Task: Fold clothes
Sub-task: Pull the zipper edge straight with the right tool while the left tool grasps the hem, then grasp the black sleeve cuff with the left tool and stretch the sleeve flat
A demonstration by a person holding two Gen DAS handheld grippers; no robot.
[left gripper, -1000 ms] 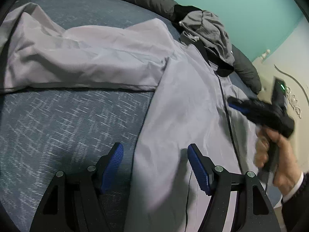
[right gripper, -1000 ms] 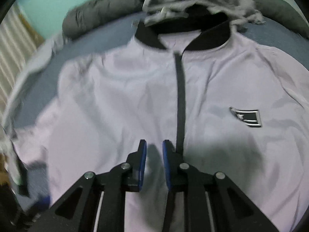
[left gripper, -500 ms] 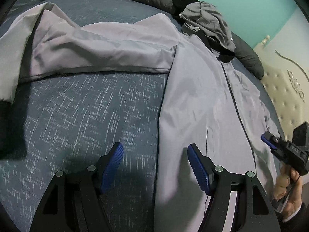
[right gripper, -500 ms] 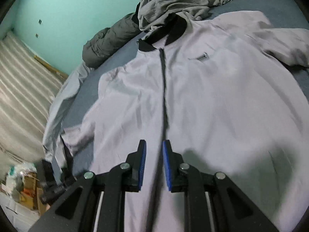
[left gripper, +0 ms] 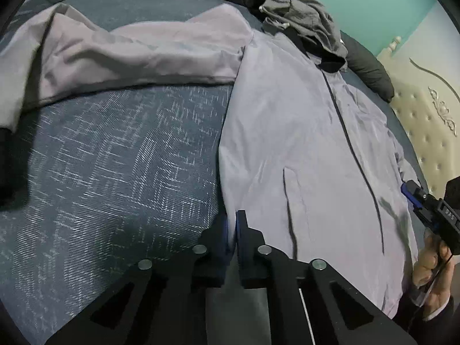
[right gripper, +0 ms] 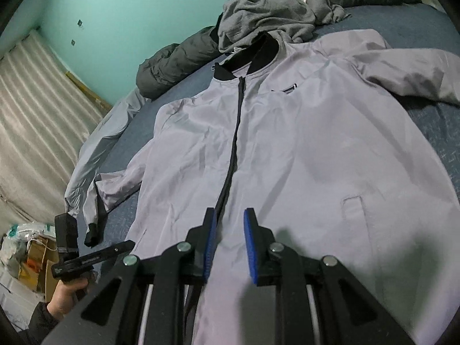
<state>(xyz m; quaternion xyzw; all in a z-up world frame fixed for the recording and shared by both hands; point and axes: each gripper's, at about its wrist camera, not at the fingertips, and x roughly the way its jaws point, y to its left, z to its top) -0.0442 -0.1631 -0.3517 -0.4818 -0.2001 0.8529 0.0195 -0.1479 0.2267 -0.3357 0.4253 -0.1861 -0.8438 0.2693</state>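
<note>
Jacket (right gripper: 287, 149) flat on bed (left gripper: 115, 158), zipped, sleeves spread, no fold visible. Left gripper (left gripper: 231, 230) pinched on hem edge; right gripper (right gripper: 228, 241) apart above zip.

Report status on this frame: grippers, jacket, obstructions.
Left gripper shut on the lilac jacket at its side edge. Right gripper open over the hem by the zipper. Jacket flat, zipped. Grey hoodie overlapping the collar.

Bare bedspread (left gripper: 120, 155) left of jacket (right gripper: 287, 149), grey garment heap (right gripper: 264, 14) probably overlapping collar
</note>
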